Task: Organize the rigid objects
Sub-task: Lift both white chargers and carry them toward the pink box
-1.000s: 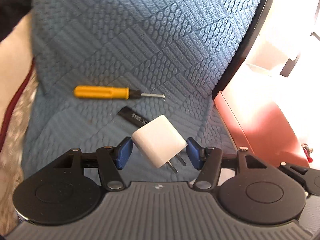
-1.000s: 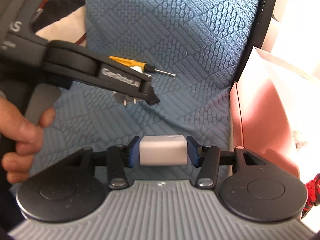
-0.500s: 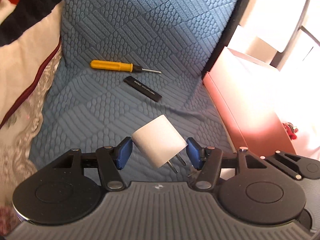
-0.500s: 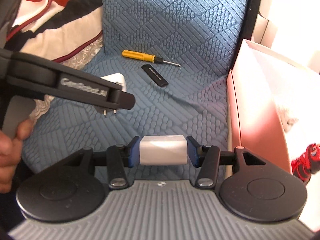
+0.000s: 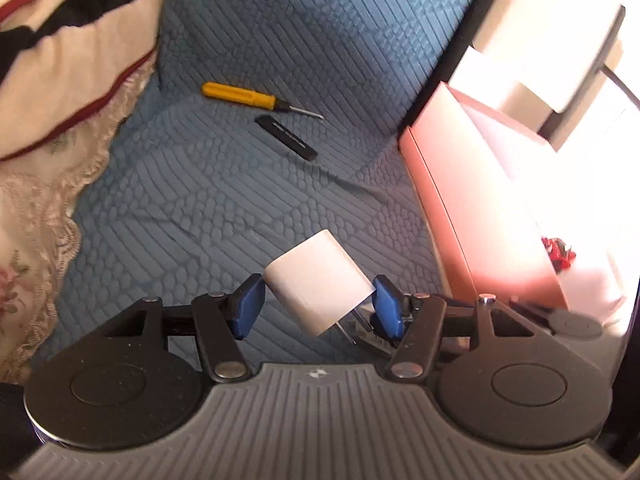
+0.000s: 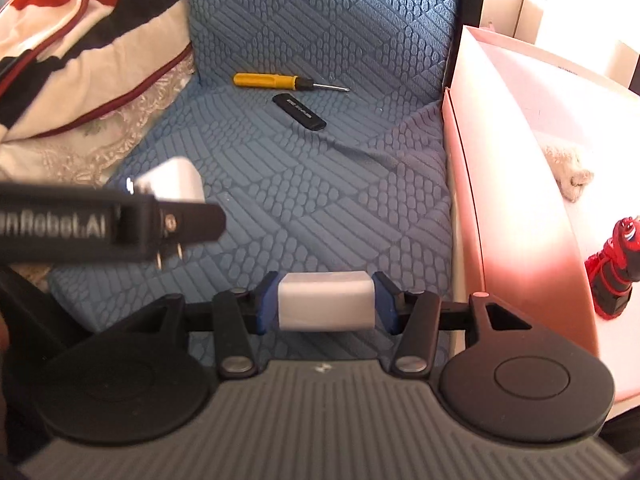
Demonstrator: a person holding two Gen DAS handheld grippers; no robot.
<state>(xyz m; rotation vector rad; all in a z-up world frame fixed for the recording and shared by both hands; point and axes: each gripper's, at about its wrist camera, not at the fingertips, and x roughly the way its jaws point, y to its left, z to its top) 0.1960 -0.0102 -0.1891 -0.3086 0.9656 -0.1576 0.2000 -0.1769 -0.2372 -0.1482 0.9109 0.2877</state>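
My left gripper (image 5: 318,306) is shut on a white plug adapter (image 5: 316,280), tilted, its two prongs pointing down to the right. From the right wrist view the same adapter (image 6: 172,182) shows at the left, behind the left gripper's finger. My right gripper (image 6: 326,306) is shut on a white rectangular block (image 6: 326,306), held level between the blue pads. On the blue textured seat cushion (image 5: 224,208) lie a yellow-handled screwdriver (image 5: 240,95) and a black flat stick (image 5: 286,138), also seen as the screwdriver (image 6: 266,80) and the stick (image 6: 299,111), both well ahead of the grippers.
A pink open box (image 6: 516,184) stands against the seat's right edge, holding a red-and-black toy (image 6: 616,268) and a beige fluffy thing (image 6: 568,172). Striped and lace-trimmed bedding (image 6: 80,60) is heaped at the left. The seat back (image 6: 320,12) rises behind.
Both grippers have drawn back from the screwdriver and stick, which now look smaller and farther. The left gripper has shifted left in the right wrist view. Both grips are unchanged.
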